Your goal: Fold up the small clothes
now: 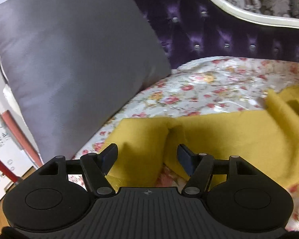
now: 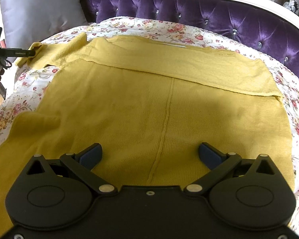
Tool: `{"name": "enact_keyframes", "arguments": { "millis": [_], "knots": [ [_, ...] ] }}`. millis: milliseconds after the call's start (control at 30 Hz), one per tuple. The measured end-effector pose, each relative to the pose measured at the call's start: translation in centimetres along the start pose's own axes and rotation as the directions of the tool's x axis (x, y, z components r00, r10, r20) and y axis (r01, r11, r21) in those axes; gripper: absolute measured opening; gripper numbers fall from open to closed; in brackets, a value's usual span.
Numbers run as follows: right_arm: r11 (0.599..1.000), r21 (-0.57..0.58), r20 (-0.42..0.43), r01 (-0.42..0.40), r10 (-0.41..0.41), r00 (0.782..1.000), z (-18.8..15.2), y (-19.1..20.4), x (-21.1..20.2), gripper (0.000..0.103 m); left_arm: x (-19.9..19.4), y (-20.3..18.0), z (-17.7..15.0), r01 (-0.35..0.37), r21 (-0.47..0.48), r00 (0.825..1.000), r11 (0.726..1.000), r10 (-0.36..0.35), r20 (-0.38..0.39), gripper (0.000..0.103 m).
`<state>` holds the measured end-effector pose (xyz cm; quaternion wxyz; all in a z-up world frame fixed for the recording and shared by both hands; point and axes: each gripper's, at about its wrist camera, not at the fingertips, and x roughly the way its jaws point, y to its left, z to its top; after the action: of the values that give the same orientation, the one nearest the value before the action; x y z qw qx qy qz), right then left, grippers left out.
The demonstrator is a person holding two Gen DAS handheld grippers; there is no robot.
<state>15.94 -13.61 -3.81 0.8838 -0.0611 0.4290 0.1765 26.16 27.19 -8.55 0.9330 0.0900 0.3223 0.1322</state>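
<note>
yellow knit garment [image 2: 149, 99] flat on floral sheet [image 2: 169, 27]; left gripper [image 1: 147, 155], right gripper [image 2: 150, 153] both wide, empty.

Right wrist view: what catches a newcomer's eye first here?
The mustard-yellow sweater spread flat across the floral bedsheet fills the middle, its far edge already folded over. Behind it curves a tufted purple headboard, with a grey pillow at far left. The right gripper hovers open above the near hem.

Mustard-yellow knit garment [image 2: 149, 103], spread flat on floral bedspread; far edge folded over; centre seam visible
</note>
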Motion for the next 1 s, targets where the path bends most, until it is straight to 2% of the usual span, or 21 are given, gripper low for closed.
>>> {"name": "enact_keyframes", "arguments": {
  "millis": [167, 233, 267, 300, 433, 533, 600, 667, 767, 833, 900, 1000],
  "knots": [
    [1.0, 0.005, 0.003, 0.003, -0.003, 1.0, 0.0, 0.1, 0.0, 0.103, 0.7, 1.1, 0.6, -0.05, -0.019, 0.999, 0.999, 0.05, 0.001, 0.064],
    [1.0, 0.005, 0.005, 0.003, -0.003, 1.0, -0.1, 0.1, 0.0, 0.103, 0.9, 1.1, 0.9, -0.048, 0.002, 0.999, 0.999, 0.048, 0.0, 0.046],
    [1.0, 0.004, 0.006, 0.004, -0.004, 1.0, -0.2, 0.1, 0.0, 0.103, 0.9, 1.1, 1.1, -0.045, 0.009, 0.999, 0.999, 0.045, 0.005, 0.016],
    [1.0, 0.005, 0.007, 0.003, -0.003, 1.0, -0.2, 0.1, 0.0, 0.103, 0.9, 1.0, 1.4, -0.046, 0.005, 0.999, 0.999, 0.046, 0.007, 0.003],
    [1.0, 0.018, 0.014, -0.01, 0.01, 1.0, -0.2, -0.2, -0.1, 0.103, -0.8, 0.8, 3.4, 0.012, -0.036, 0.999, 0.999, -0.01, 0.048, 0.003],
    [0.999, 0.033, 0.023, -0.023, 0.022, 0.999, -0.3, -0.4, -0.3, 0.103, -4.1, -0.9, 6.1, 0.068, -0.017, 0.987, 0.998, -0.065, 0.145, 0.003],
    [0.999, 0.041, 0.032, -0.032, 0.031, 0.999, -0.5, -0.6, -0.4, 0.103, -6.7, -2.5, 8.3, 0.129, -0.005, 0.97, 0.992, -0.125, 0.211, 0.003],
    [0.998, 0.049, 0.038, -0.039, 0.038, 0.999, -0.6, -0.8, -0.6, 0.103, -9.2, -4.6, 10.2, 0.195, 0.018, 0.94, 0.981, -0.192, 0.284, 0.003],
    [0.996, 0.074, 0.048, -0.059, 0.055, 0.997, -0.7, -1.3, -0.8, 0.103, -12.5, -8.7, 12.8, 0.3, 0.064, 0.884, 0.952, -0.303, 0.357, 0.003],
    [0.992, 0.098, 0.054, -0.074, 0.069, 0.996, -0.8, -1.8, -1.0, 0.102, -14.0, -12.1, 13.8, 0.378, 0.116, 0.843, 0.918, -0.394, 0.366, 0.003],
    [0.987, 0.131, 0.062, -0.094, 0.086, 0.994, -0.8, -2.5, -1.3, 0.102, -14.7, -15.5, 14.0, 0.423, 0.164, 0.816, 0.891, -0.453, 0.359, 0.005],
    [0.977, 0.182, 0.07, -0.112, 0.101, 0.992, -0.8, -3.4, -1.5, 0.102, -14.8, -20.8, 12.8, 0.481, 0.218, 0.793, 0.849, -0.527, 0.307, 0.005]
  ]
}}
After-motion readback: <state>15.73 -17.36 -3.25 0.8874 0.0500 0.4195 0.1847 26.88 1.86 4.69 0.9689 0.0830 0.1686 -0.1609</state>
